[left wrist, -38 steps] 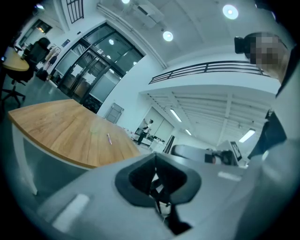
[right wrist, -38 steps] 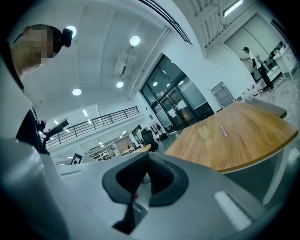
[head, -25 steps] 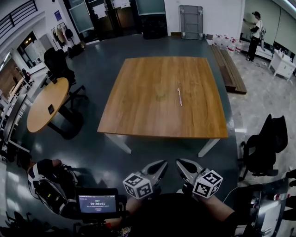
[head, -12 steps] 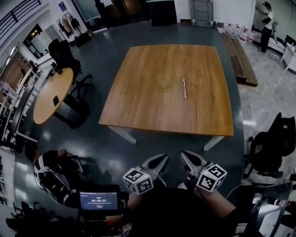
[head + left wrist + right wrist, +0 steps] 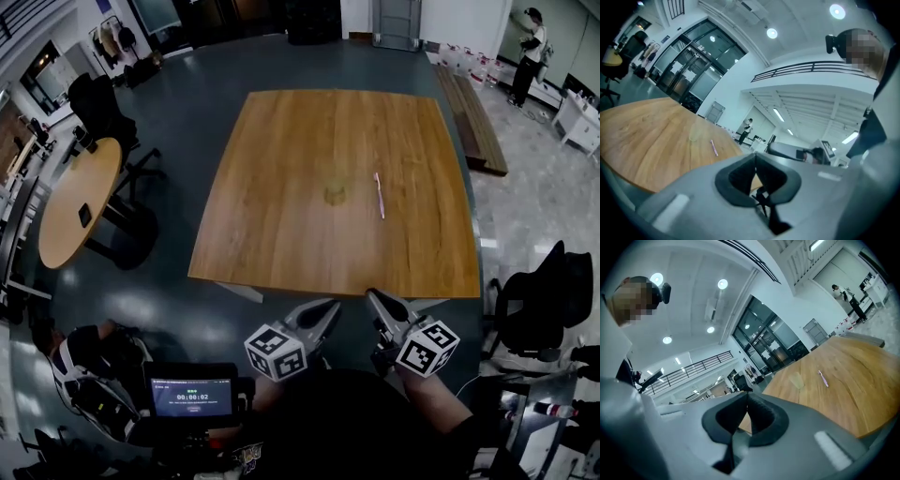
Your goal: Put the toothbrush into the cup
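A pale clear cup (image 5: 335, 193) stands near the middle of the square wooden table (image 5: 281, 234). A pink toothbrush (image 5: 379, 195) lies flat a little to its right, apart from it. Both grippers hang below the table's near edge, well short of these objects. My left gripper (image 5: 323, 312) and right gripper (image 5: 378, 302) are side by side, each with jaws closed and nothing between them. The left gripper view shows the cup (image 5: 695, 133) and toothbrush (image 5: 714, 147) beyond the shut tips (image 5: 755, 157). The right gripper view shows the cup (image 5: 798, 379) and toothbrush (image 5: 822, 378) far past its tips (image 5: 746, 394).
A round wooden table (image 5: 70, 202) with dark chairs stands at the left. A black office chair (image 5: 539, 300) is at the right, a low wooden bench (image 5: 473, 117) behind it. A person (image 5: 525, 42) stands far back right. A small timer screen (image 5: 192, 394) sits below.
The view has shifted toward the table, which now looks nearer, and the cup shows more plainly. Both grippers stay shut and low, side by side.
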`<state>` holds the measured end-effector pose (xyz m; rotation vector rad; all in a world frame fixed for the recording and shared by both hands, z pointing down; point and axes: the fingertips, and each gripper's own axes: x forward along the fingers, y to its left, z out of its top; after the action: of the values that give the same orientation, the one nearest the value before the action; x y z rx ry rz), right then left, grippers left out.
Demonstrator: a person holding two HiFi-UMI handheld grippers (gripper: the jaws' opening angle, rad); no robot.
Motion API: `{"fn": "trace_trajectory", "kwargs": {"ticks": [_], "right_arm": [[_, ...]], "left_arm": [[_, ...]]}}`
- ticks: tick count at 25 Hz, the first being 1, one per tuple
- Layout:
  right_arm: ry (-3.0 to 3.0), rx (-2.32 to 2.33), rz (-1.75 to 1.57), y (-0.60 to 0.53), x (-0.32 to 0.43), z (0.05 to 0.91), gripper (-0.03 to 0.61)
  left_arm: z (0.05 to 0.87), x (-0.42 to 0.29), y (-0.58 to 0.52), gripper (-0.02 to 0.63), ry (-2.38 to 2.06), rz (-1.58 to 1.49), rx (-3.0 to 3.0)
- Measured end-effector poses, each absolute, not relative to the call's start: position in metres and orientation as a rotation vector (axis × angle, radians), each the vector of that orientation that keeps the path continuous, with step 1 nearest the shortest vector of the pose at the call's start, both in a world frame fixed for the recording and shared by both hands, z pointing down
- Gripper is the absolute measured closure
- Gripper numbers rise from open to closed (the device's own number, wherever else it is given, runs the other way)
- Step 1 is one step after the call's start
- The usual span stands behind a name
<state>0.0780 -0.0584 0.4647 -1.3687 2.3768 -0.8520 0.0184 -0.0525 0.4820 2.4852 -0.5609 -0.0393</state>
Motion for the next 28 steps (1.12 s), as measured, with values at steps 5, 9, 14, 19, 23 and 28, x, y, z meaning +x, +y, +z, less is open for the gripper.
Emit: {"fn": "trace_trajectory", "kwargs": {"ticks": [5,9,14,19,23,28], "right_arm": [[2.359,-1.403,-0.836,-0.116,0.055,0.467,0.561],[2.349,-1.440,-0.847,-0.144,0.048,0.469,0.554],[2.339,-1.499,-0.862,-0.167,0.060,0.479,0.552],[2.394,-1.536,-0.868,-0.196,0.079,0.488,0.552],[2.509,-1.669,-0.904,-0.235,0.129,0.525,0.551],[2.571,-1.842,-1.228,-0.304,0.211,0.610,0.540]], "left_arm": [[0.482,-0.015,-0.097,0.614,-0.540,-0.021,2.508],[0.487,-0.032,-0.117,0.614,-0.541,-0.029,2.482],[0.489,-0.038,-0.135,0.614,-0.529,-0.045,2.473],[0.483,-0.036,-0.156,0.614,-0.561,-0.082,2.468],[0.475,-0.024,-0.169,0.614,-0.593,-0.099,2.472],[0.473,-0.018,-0.183,0.614,-0.688,-0.114,2.461]]}}
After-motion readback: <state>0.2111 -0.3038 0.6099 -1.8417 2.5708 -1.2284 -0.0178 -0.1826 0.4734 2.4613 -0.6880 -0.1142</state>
